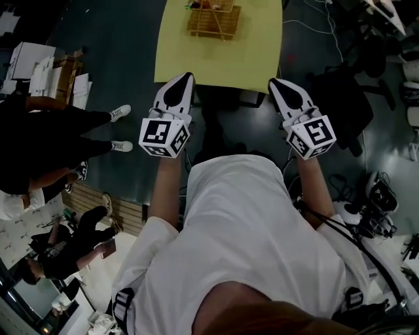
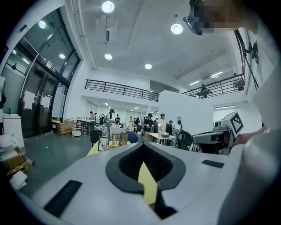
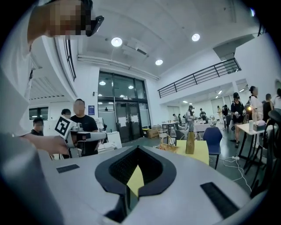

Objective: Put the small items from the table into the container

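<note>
A yellow table (image 1: 219, 59) stands ahead of me at the top of the head view, with a wicker basket (image 1: 213, 19) at its far end. Both grippers hover side by side short of its near edge, pointing toward it. My left gripper (image 1: 188, 76) is shut with nothing in it, and so is my right gripper (image 1: 273, 83). In the right gripper view the shut jaws (image 3: 137, 150) point roughly level at the table (image 3: 199, 150), where the basket (image 3: 168, 147) and a brown bottle-like item (image 3: 190, 142) stand. The left gripper view's jaws (image 2: 143, 146) are shut too. Small items are too far off to make out.
A black office chair (image 1: 346, 98) and floor cables lie to the right of the table. Bystanders' legs and shoes (image 1: 119, 112) and cardboard boxes (image 1: 57, 75) are on the left. A blue chair (image 3: 213, 134) stands beyond the table. People and other tables fill the hall behind.
</note>
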`<action>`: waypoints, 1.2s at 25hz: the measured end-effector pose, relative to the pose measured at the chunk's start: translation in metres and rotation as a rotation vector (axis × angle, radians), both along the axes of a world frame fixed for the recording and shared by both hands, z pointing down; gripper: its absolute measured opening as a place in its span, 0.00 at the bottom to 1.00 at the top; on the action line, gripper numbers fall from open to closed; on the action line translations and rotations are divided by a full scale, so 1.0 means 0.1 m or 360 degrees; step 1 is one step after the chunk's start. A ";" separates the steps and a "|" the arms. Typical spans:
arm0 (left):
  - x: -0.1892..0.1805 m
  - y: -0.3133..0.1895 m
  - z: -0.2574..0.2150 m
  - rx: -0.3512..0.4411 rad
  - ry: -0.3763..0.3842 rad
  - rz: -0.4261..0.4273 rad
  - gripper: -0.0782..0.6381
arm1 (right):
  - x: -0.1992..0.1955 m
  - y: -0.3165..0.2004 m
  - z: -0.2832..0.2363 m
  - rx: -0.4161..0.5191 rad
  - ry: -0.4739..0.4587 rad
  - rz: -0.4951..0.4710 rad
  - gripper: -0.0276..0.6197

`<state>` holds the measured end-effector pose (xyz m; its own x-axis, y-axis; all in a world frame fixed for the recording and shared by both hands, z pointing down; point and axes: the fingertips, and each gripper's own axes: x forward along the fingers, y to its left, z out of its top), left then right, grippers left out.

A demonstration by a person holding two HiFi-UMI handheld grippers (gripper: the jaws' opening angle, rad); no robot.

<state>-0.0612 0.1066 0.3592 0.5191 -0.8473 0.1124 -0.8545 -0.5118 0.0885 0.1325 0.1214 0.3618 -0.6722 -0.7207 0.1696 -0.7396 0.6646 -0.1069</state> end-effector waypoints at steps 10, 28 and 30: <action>-0.26 0.38 -0.33 0.0085 -0.0070 -0.0019 0.12 | -0.24 0.23 -0.26 0.0060 -0.0073 0.0000 0.07; -0.45 0.34 -0.55 0.0145 -0.0028 0.0119 0.12 | -0.78 0.34 -0.65 0.0183 -0.0074 0.0061 0.07; -0.44 0.33 -0.55 0.0149 -0.0029 0.0126 0.12 | -0.78 0.33 -0.66 0.0183 -0.0081 0.0062 0.07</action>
